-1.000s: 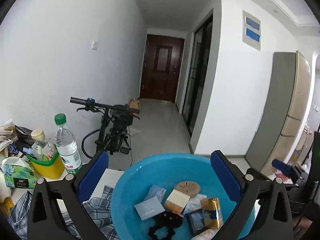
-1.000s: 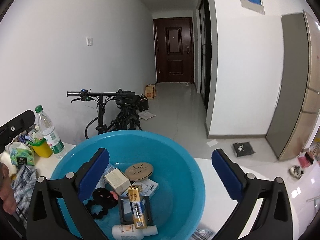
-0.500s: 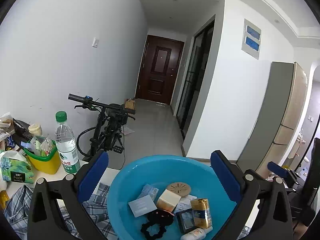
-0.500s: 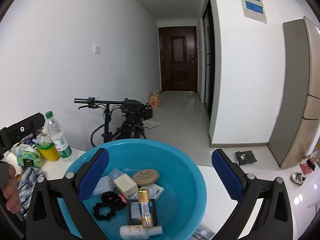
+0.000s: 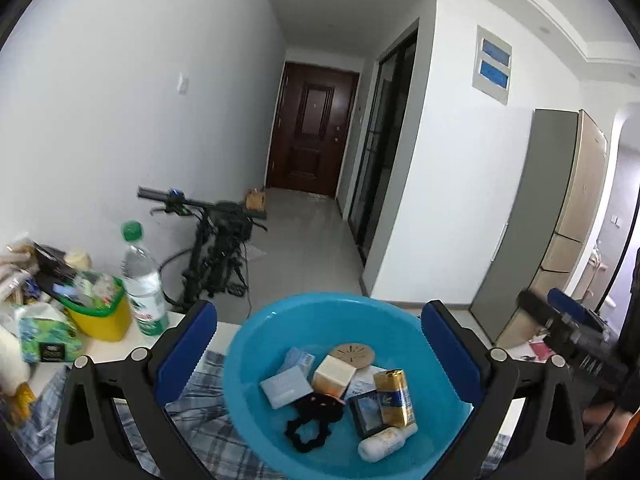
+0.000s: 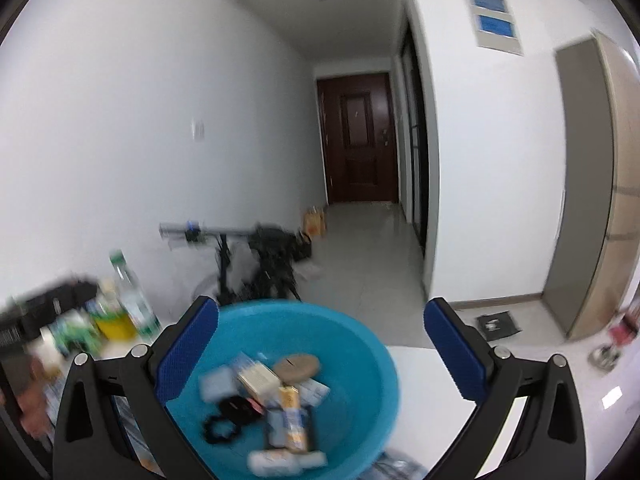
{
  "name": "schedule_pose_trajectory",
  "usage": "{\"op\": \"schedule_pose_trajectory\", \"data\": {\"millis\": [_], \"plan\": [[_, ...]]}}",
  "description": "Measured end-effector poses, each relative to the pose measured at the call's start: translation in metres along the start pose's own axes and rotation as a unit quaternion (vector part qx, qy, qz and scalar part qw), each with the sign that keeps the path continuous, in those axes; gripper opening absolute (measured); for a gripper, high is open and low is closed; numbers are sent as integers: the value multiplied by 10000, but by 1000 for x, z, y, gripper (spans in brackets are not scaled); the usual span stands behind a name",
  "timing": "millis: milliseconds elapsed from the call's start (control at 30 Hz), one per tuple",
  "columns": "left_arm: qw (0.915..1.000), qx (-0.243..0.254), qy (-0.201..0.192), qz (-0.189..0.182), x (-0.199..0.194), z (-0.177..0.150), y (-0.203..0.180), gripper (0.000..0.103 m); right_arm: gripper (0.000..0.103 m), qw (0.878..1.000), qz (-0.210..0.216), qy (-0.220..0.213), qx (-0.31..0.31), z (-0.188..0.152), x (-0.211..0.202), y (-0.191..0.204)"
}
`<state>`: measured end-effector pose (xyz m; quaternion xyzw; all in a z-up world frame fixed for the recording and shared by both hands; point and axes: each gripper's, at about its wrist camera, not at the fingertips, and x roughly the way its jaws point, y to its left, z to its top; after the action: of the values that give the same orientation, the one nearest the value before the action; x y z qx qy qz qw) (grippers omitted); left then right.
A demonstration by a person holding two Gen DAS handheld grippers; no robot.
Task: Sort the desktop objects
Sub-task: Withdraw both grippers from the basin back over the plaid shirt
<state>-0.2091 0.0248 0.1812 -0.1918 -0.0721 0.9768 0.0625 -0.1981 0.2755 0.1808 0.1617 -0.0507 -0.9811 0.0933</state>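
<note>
On the white counter (image 5: 120, 350), right of a yellow tub (image 5: 102, 316) and a water bottle (image 5: 144, 284), a blue basin (image 5: 432, 420) holds small boxes, a gold packet (image 5: 394, 398), a black scrunchie (image 5: 310, 428) and a white tube (image 5: 386, 442). The left hand-held gripper (image 5: 318, 346) and right hand-held gripper (image 6: 320, 350) both hang spread wide above it, grasping nothing. The left view is sharp and shows plaid cloth (image 5: 204, 400) under the basin; the right view is blurred.

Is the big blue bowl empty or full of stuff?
Partly full: the round blue plastic basin holds small boxes, a black scrunchie and a white bottle.
</note>
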Motion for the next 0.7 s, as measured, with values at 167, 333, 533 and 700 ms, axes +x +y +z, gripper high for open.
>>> {"op": "schedule_pose_trajectory", "data": {"millis": [167, 333, 533, 700], "plan": [[9977, 252, -426, 465, -47, -9, 5, 103, 103, 9984, 392, -8, 398, -2, -31, -5], [9984, -51, -425, 383, -86, -29, 19, 103, 103, 9999, 49, 107, -77, -15, -65, 11], [9992, 142, -102, 347, -113, -54, 19, 103, 103, 9994, 18, 354, -45, -49, -105, 20], [9996, 1, -27, 297, -138, -73, 25, 103, 103, 9981, -190, 399, 437, -83, -147, 4]]}}
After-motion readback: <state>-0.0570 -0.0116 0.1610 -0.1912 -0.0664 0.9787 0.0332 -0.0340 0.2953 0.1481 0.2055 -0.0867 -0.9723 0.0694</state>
